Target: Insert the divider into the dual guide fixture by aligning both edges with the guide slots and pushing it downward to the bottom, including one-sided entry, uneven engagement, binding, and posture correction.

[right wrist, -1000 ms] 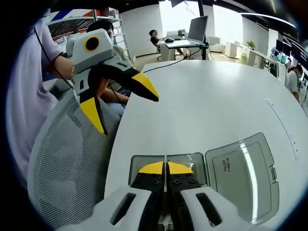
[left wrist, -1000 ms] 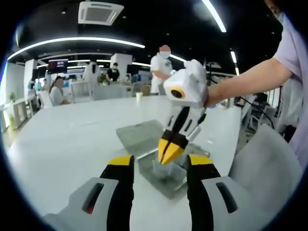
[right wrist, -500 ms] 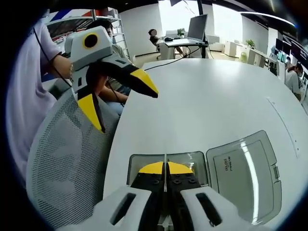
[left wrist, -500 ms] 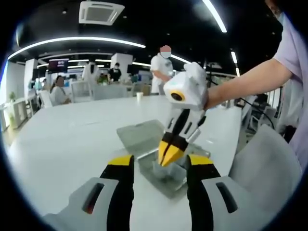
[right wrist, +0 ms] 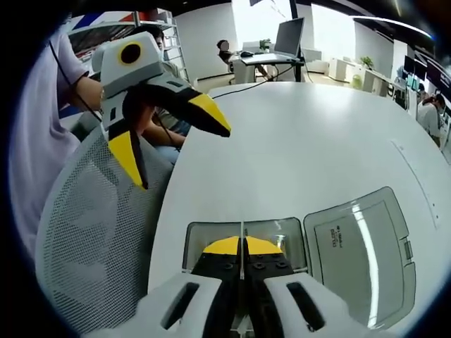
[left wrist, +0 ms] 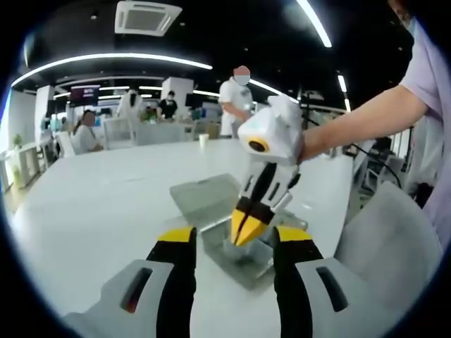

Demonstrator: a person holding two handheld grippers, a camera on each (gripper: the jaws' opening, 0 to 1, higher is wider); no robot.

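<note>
In the left gripper view, the left gripper point(left wrist: 232, 264) rises from the bottom edge with its two yellow-tipped jaws spread wide apart and nothing between them. Beyond them, on the white table point(left wrist: 91, 204), sits the clear dual guide fixture point(left wrist: 243, 257) with its flat lid point(left wrist: 208, 199) lying open behind it. The right gripper point(left wrist: 246, 229) points down into the fixture, jaws pressed together. In the right gripper view, the left gripper point(right wrist: 169, 144) hangs at the upper left, above a mesh chair back point(right wrist: 91, 239), its jaws gaping. At bottom centre the right gripper point(right wrist: 242, 246) is clamped on the thin divider point(right wrist: 242, 236), which stands edge-on inside the fixture point(right wrist: 243, 232); how deep it sits cannot be told. The lid point(right wrist: 359, 246) lies flat just to the right.
</note>
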